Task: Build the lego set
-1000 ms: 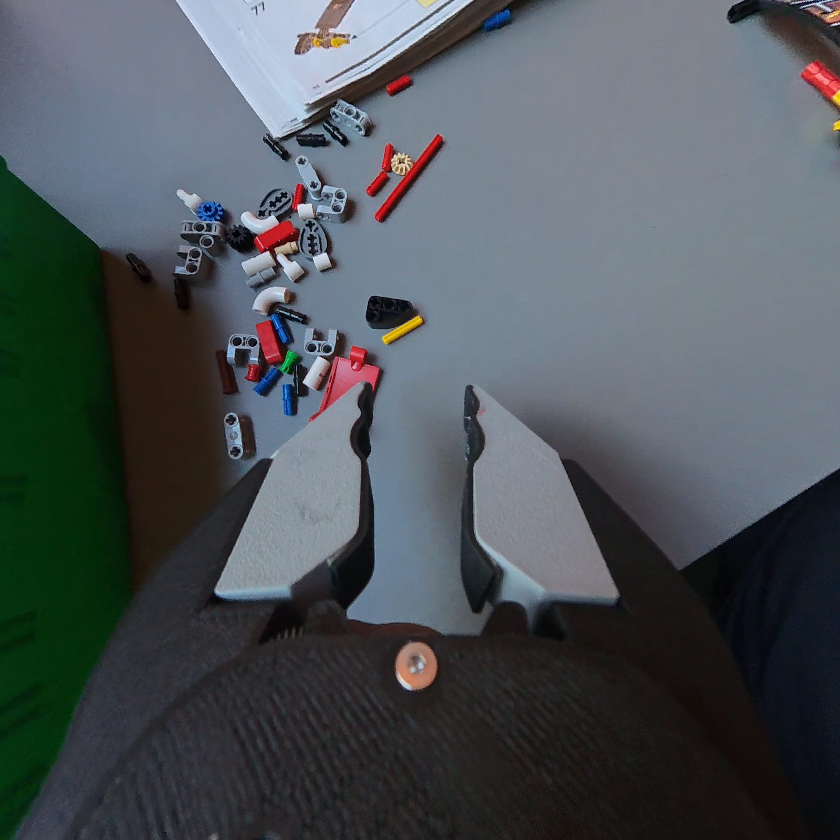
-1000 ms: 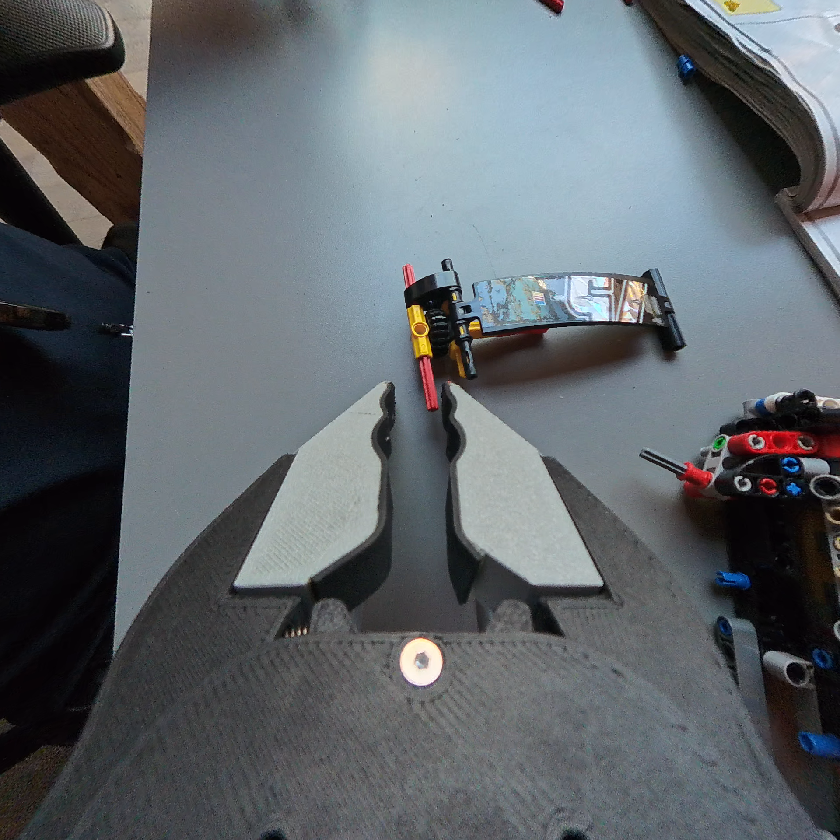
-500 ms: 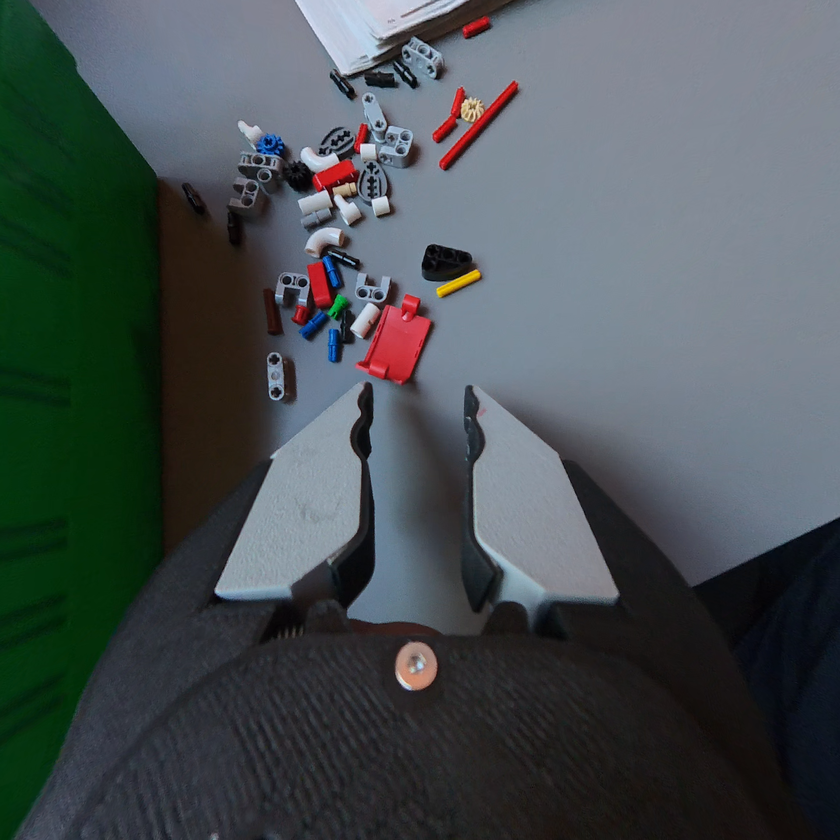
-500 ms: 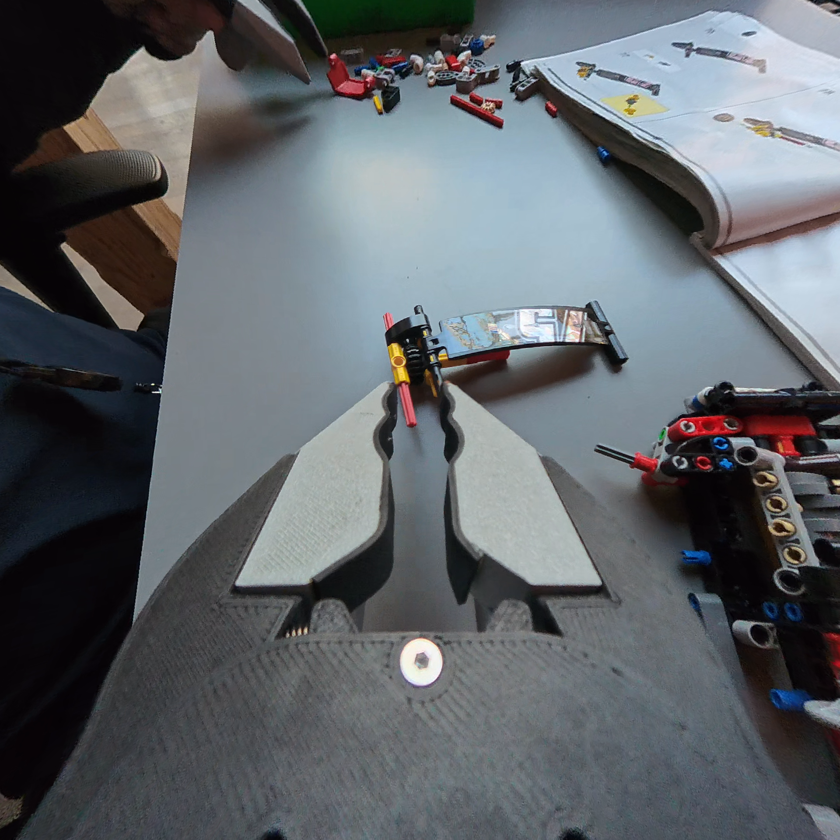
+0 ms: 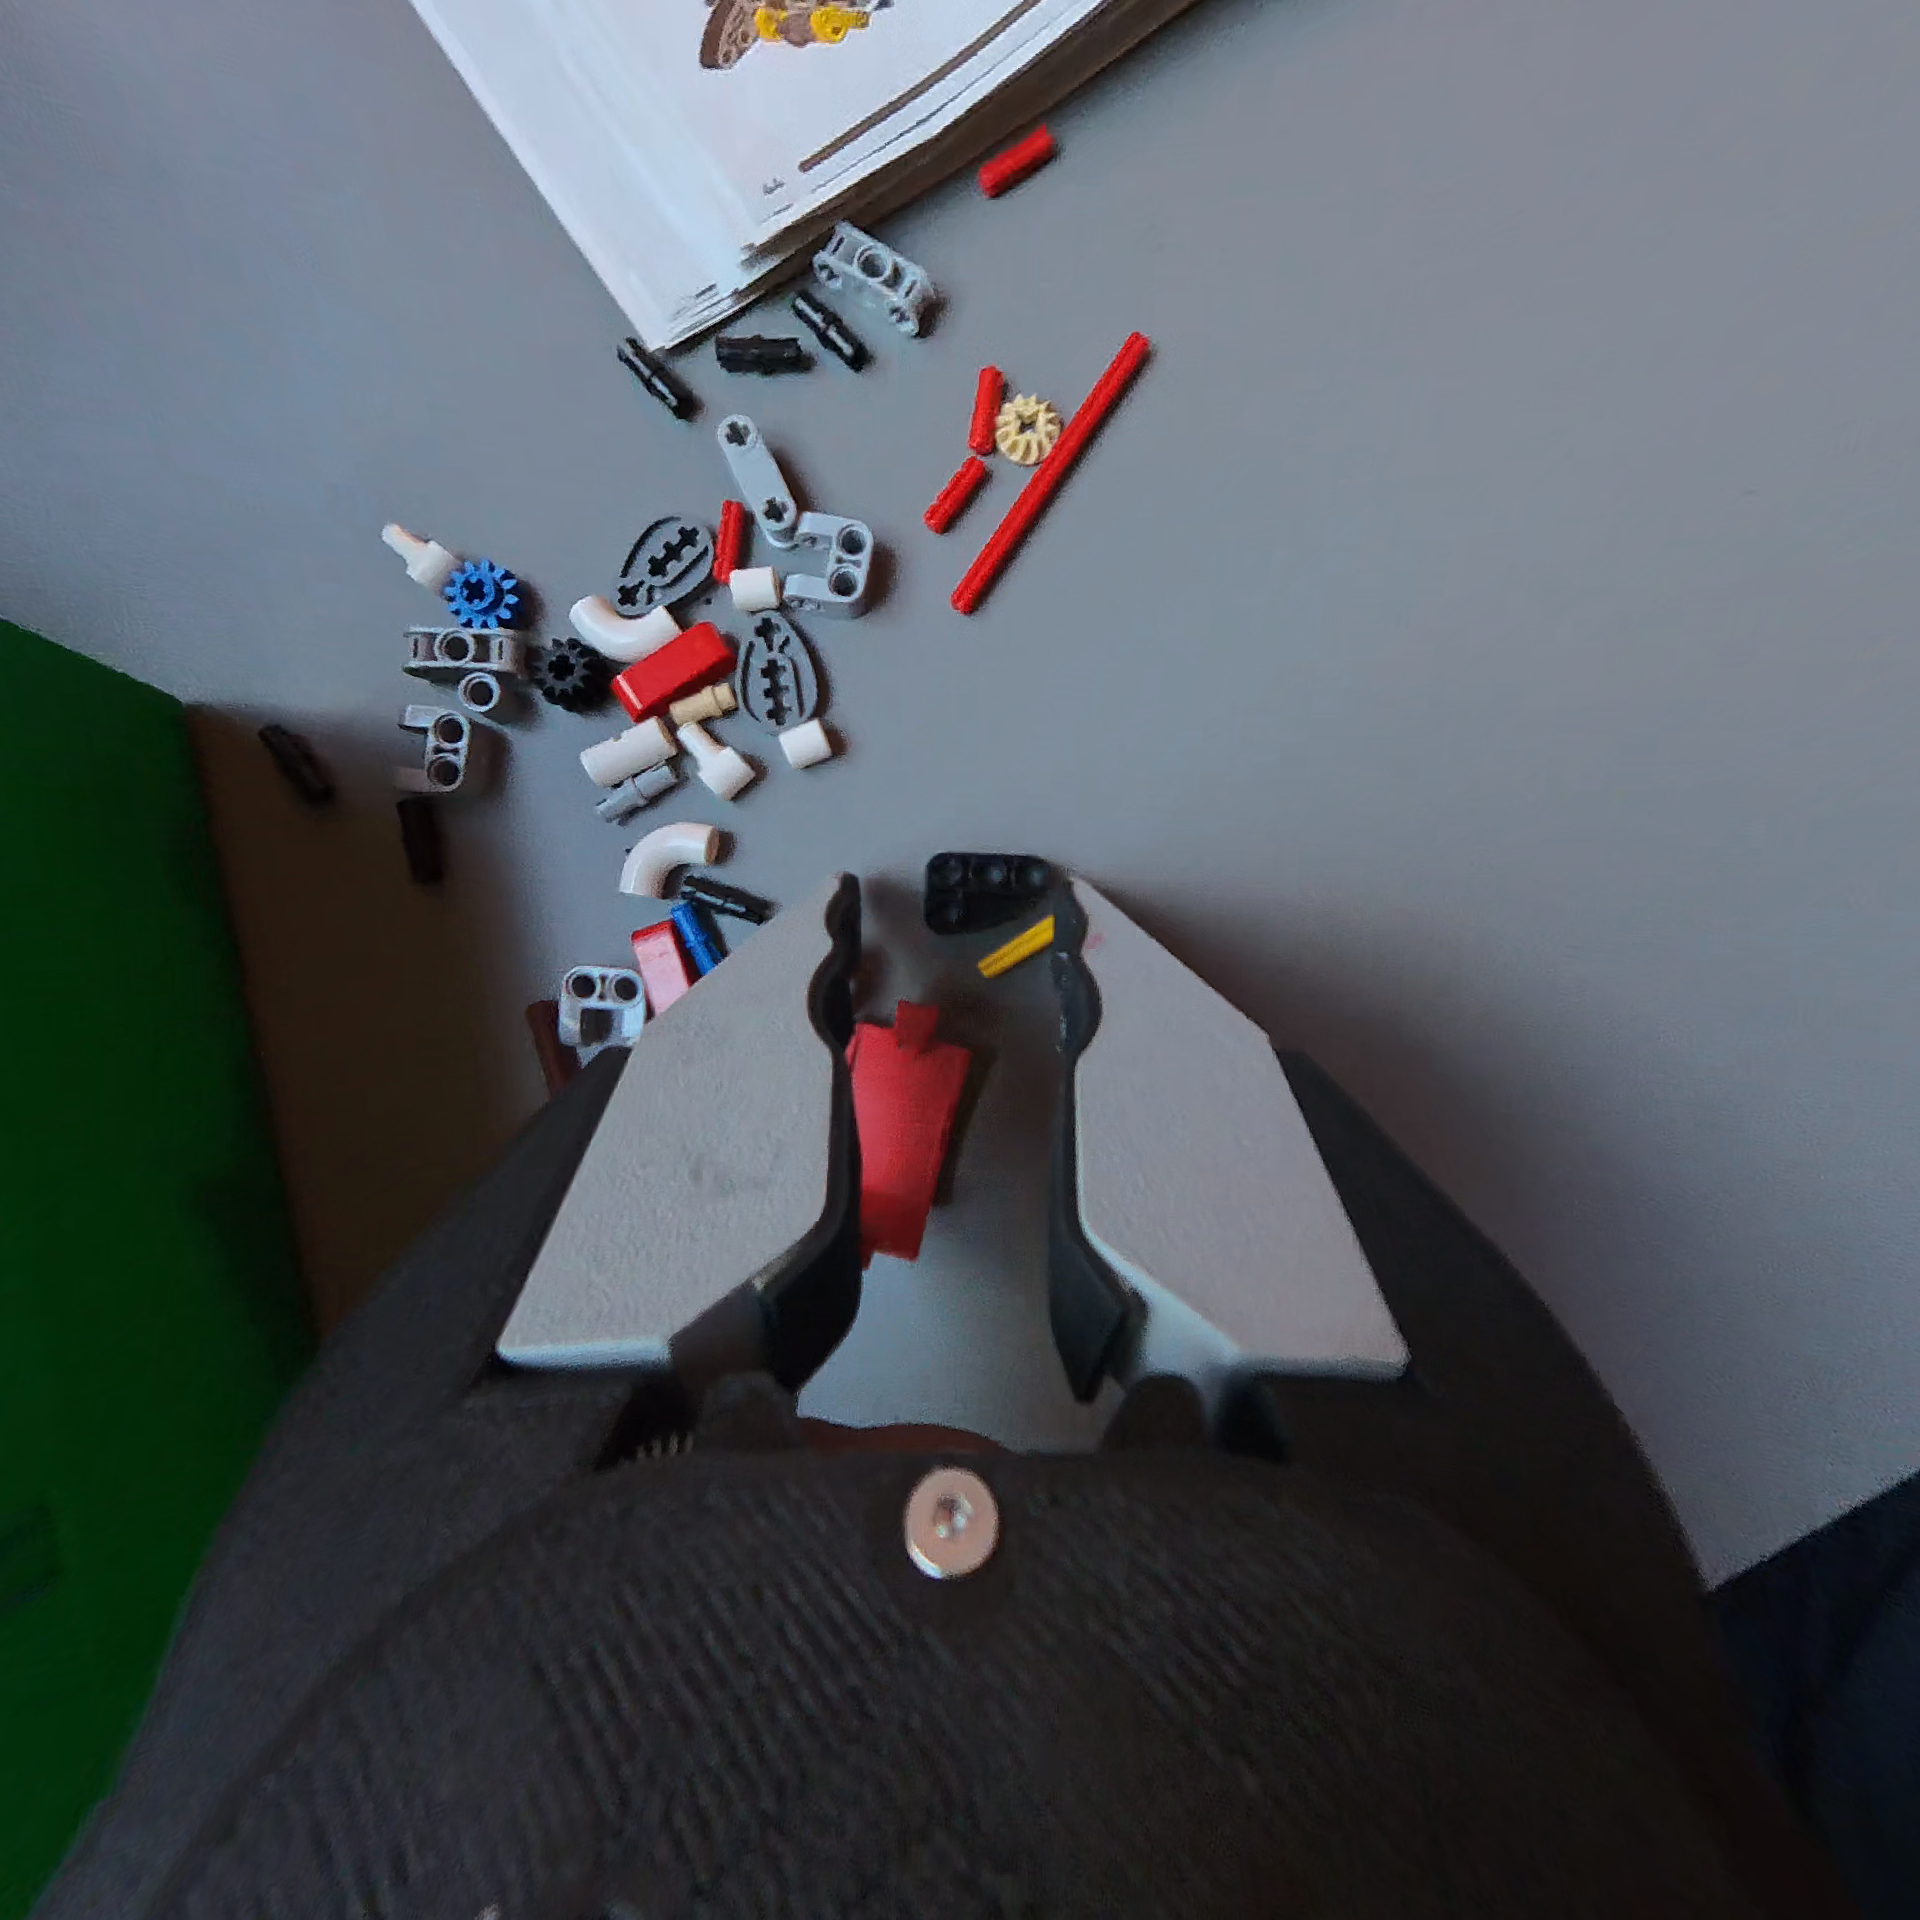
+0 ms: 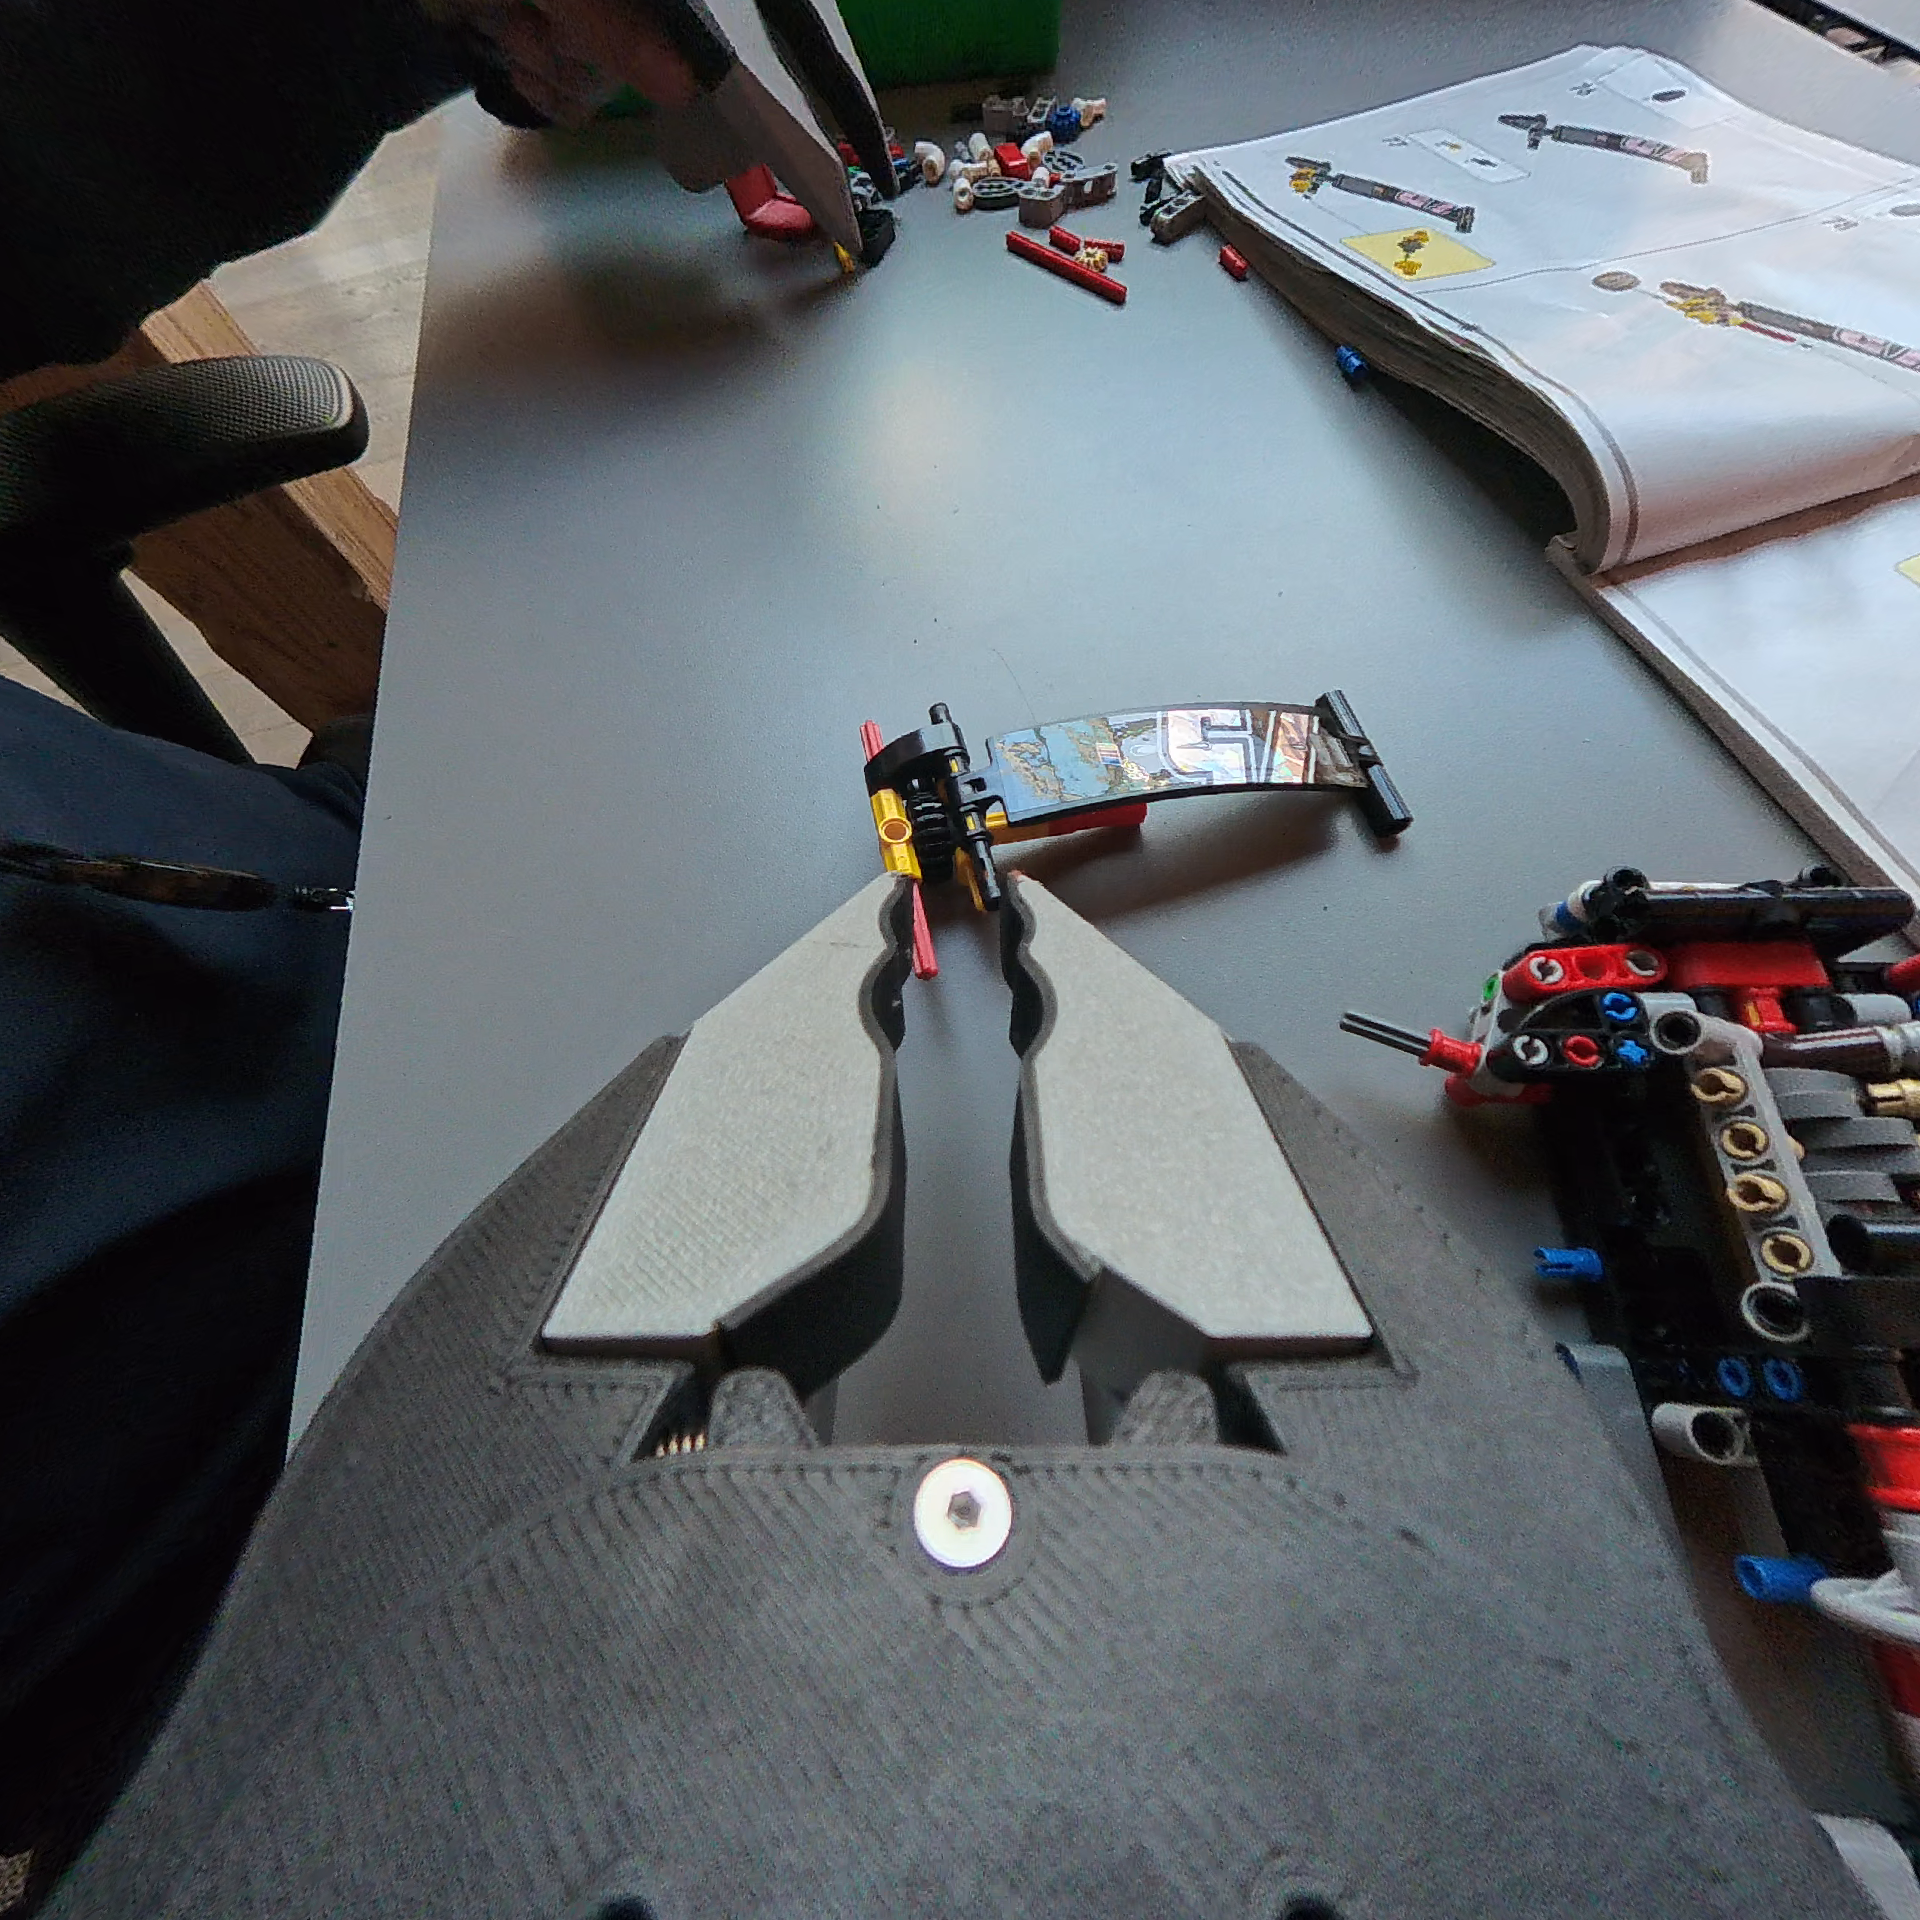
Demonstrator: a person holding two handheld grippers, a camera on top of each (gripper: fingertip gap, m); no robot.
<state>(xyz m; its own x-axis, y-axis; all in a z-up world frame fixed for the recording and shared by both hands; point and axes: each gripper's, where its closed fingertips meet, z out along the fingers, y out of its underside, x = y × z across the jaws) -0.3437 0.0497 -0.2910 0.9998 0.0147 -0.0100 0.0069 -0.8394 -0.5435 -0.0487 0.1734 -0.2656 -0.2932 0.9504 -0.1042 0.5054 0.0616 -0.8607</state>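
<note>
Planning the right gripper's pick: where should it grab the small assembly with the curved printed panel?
Probably at the compact yellow-and-black gear hub, from the near side, where the right gripper sits open. The curved printed panel is wide, thin and arched; the long red axle between the fingertips looks too slim.

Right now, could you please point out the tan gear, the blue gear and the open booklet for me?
tan gear (image 5: 1027,427), left wrist view, on its hub.
blue gear (image 5: 482,594), left wrist view, on its centre.
booklet (image 6: 1621,312), right wrist view, on the open page.
</note>
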